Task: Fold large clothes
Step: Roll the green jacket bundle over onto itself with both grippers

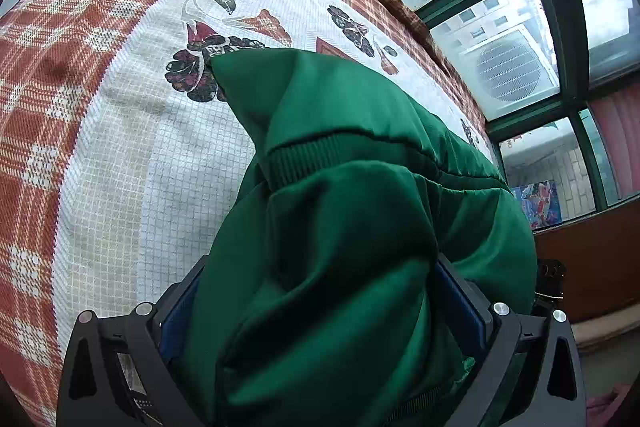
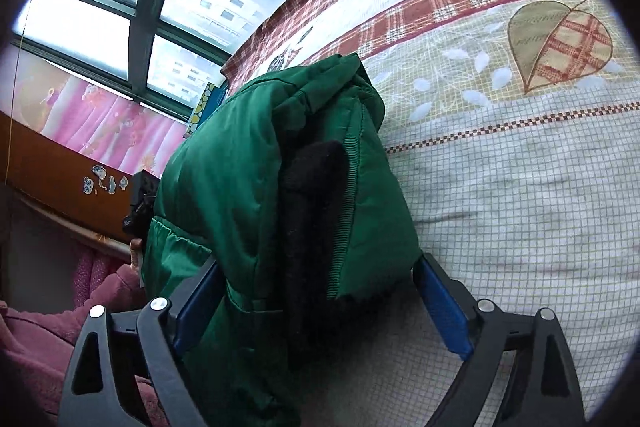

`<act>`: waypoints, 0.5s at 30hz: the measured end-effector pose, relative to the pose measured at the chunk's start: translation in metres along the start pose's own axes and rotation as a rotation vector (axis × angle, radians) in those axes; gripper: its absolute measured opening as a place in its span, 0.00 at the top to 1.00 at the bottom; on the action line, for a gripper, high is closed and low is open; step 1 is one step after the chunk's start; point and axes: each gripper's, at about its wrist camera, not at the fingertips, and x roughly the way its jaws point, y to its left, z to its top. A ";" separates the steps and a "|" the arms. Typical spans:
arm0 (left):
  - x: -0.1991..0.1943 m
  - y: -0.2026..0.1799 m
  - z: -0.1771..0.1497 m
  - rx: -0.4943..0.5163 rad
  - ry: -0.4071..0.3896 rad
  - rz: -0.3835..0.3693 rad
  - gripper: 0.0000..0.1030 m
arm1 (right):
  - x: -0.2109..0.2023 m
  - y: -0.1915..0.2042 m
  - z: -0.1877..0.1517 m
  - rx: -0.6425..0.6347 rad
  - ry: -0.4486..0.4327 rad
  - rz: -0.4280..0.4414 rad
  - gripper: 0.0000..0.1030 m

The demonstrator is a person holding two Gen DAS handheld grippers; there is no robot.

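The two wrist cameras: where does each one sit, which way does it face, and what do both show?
Left wrist: sits on the left hand-held gripper, looks along its fingers over the green jacket to the bed and window.
Right wrist: sits on the right hand-held gripper, faces the jacket, bed and window; a pink sleeve shows at lower left.
Shared: the green jacket, the bed, the window.

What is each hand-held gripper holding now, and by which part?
Both hold the green jacket. The left hand-held gripper clamps a bunched puffy fold near a ribbed band. The right hand-held gripper has the edge with black lining between its fingers; its grip looks loose.
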 end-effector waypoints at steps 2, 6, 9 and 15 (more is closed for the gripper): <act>0.000 0.000 0.001 0.000 -0.001 -0.003 0.00 | 0.002 0.002 0.005 -0.023 0.000 -0.004 0.00; 0.002 0.002 0.004 0.003 -0.001 -0.003 0.00 | 0.014 0.008 0.016 -0.049 0.013 0.020 0.00; 0.003 0.002 0.005 0.005 -0.002 -0.003 0.00 | 0.028 0.013 0.024 -0.072 0.059 0.065 0.00; 0.004 0.006 0.005 0.008 -0.008 -0.009 0.00 | 0.044 0.023 0.027 -0.087 0.134 0.109 0.00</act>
